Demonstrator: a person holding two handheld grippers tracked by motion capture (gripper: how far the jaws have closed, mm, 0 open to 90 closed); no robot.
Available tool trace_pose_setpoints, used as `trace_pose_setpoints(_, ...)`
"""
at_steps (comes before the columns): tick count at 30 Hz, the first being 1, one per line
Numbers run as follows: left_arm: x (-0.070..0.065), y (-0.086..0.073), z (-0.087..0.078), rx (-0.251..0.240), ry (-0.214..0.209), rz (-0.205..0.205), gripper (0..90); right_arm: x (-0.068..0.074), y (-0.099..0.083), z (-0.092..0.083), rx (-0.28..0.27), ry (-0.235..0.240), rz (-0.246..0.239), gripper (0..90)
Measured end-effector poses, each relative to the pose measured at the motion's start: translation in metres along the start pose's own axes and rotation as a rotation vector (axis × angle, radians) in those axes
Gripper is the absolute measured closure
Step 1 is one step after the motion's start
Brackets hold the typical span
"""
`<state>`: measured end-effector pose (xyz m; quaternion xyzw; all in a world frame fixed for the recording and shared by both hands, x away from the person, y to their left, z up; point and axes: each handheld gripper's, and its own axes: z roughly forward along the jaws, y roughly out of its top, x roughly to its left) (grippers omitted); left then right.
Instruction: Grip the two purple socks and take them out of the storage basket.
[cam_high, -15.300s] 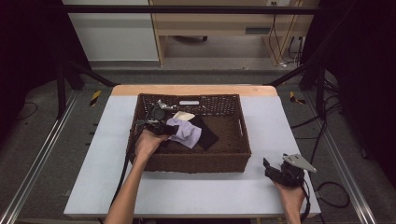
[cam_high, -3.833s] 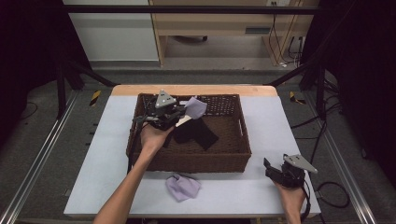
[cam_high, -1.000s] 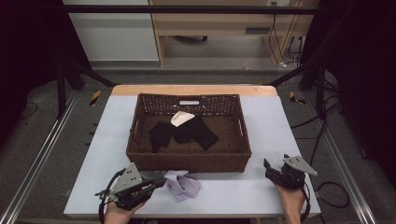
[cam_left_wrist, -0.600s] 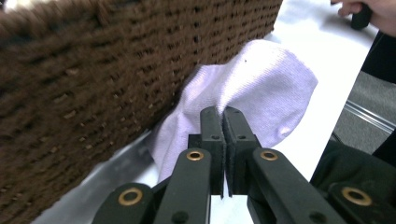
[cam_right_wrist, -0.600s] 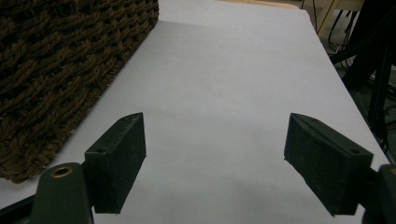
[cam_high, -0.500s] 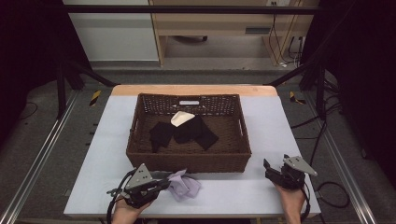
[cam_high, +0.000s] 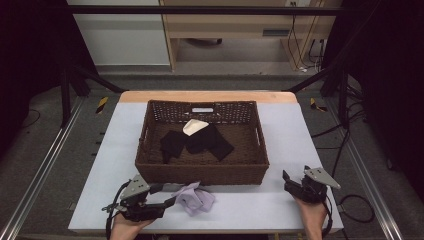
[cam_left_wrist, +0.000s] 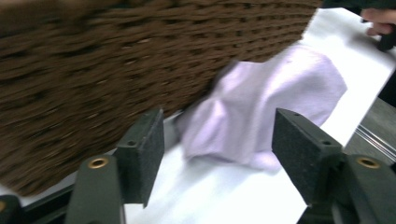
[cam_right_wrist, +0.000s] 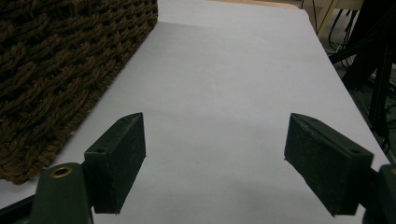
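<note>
High view: a lilac cloth (cam_high: 194, 197) lies crumpled on the white worktop (cam_high: 300, 145) just in front of the wicker basket (cam_high: 202, 172), so it looks already taken out. Inside the basket remain black cloths (cam_high: 197, 141) and a cream one (cam_high: 194, 126), so most of the emptying seems left. The left tongs (cam_high: 167, 195) lie at the lilac cloth's edge; the right tongs (cam_high: 286, 176) rest near the worktop's right corner, well apart from the basket.

Left gripper view: the left tongs (cam_left_wrist: 217, 149) have just been opening and stand apart, with the soft, fleecy lilac cloth (cam_left_wrist: 261, 112) loose between the jaws, unpinched. The dark brown weave of the basket (cam_left_wrist: 116, 60) is coarse and ropy.

Right gripper view: the right tongs (cam_right_wrist: 215, 163) stand wide apart over smooth, bare worktop (cam_right_wrist: 224, 84), the basket (cam_right_wrist: 60, 60) beside them.
</note>
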<state>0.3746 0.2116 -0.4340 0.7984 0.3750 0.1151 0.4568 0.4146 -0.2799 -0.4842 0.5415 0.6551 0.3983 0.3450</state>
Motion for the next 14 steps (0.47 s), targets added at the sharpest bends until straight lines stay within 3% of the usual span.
trace_pose_setpoints(4,0.016,-0.008,-0.01,0.001,0.067,-0.042,30.1,0.0,0.0,0.0,0.0,-0.002,0.002,20.7)
trace_pose_setpoints(5,0.016,-0.008,-0.01,0.001,0.067,-0.042,29.9,0.0,0.0,0.0,0.0,-0.002,0.002,20.7)
trace_pose_setpoints(7,0.023,-0.013,-0.014,0.006,0.109,-0.044,29.6,0.0,0.0,0.0,-0.002,-0.002,0.003,20.7)
trace_pose_setpoints(14,0.041,-0.021,-0.019,-0.015,0.171,-0.098,26.4,-0.001,0.0,-0.001,-0.002,0.0,0.012,20.1)
